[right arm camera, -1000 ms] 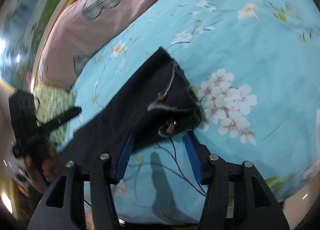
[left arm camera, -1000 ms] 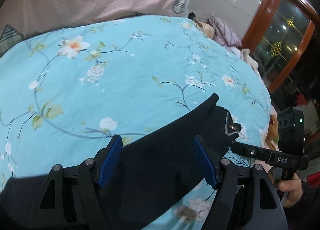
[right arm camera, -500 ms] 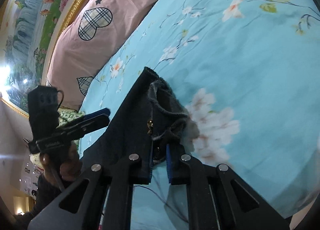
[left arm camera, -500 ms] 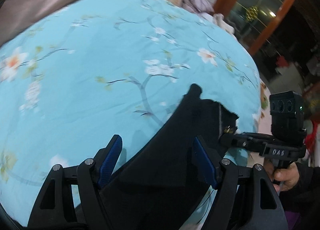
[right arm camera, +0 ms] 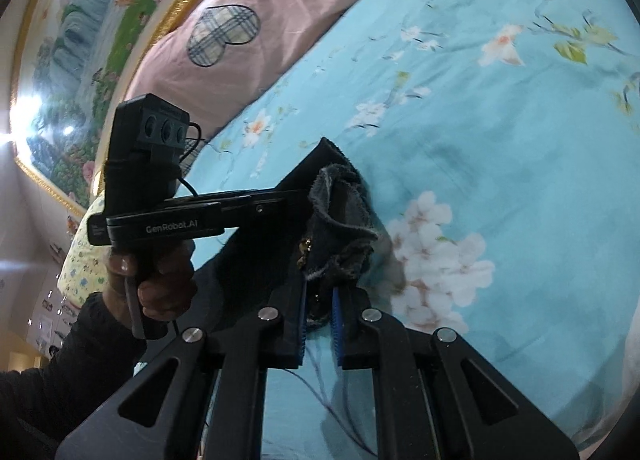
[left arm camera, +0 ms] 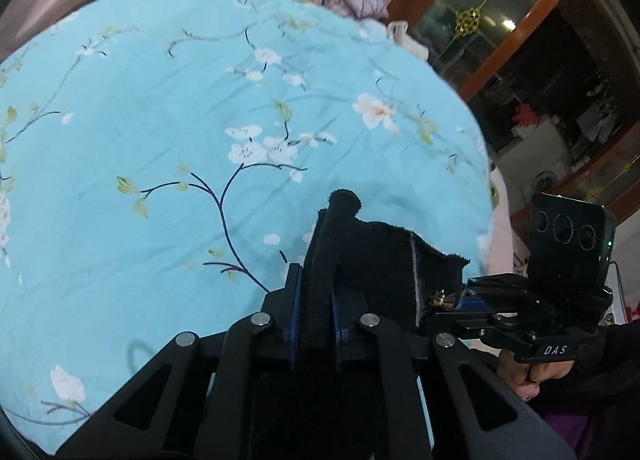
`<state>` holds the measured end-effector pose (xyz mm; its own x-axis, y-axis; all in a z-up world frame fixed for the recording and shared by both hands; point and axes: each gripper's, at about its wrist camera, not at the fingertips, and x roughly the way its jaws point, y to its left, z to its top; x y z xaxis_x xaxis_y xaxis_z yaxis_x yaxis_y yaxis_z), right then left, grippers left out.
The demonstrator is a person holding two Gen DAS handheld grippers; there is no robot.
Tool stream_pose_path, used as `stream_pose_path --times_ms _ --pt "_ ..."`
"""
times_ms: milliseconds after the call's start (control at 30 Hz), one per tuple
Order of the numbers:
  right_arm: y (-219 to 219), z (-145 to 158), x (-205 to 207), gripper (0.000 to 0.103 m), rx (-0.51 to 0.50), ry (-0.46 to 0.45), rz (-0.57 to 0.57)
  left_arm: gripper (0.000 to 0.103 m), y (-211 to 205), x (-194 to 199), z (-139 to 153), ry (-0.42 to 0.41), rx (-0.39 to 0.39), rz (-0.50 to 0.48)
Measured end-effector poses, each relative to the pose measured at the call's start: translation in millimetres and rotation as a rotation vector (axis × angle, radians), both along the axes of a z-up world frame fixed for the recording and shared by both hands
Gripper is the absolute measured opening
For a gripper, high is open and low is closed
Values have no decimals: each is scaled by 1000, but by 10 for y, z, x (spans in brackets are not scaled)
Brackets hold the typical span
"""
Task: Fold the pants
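We close the left gripper (left arm camera: 314,312) on the pants (left arm camera: 372,260) beside the clamped right gripper (right arm camera: 320,316), to lift one edge.

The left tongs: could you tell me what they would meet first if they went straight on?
The left tongs, closing on the black pants, would probably push that cloth into the blue floral bedcover just beyond.

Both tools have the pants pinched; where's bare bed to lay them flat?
Open blue floral sheet lies ahead and left of the left tool, up to the pink pillow. Crowded near the pants, where the right tool sits close.
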<state>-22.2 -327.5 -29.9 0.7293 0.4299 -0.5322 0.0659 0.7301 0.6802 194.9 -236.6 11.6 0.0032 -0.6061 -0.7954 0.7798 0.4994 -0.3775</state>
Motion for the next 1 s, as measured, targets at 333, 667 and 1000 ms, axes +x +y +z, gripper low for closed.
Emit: stream_pose_path --times_ms 333,667,1000 --pt "280 414 43 11 47 -175 137 10 498 -227 562 -107 -112 77" --pt "918 615 281 11 96 -266 364 10 1339 -467 827 -165 -203 212" --pt "1463 428 582 11 121 -199 523 6 2102 -624 572 -163 -253 351"
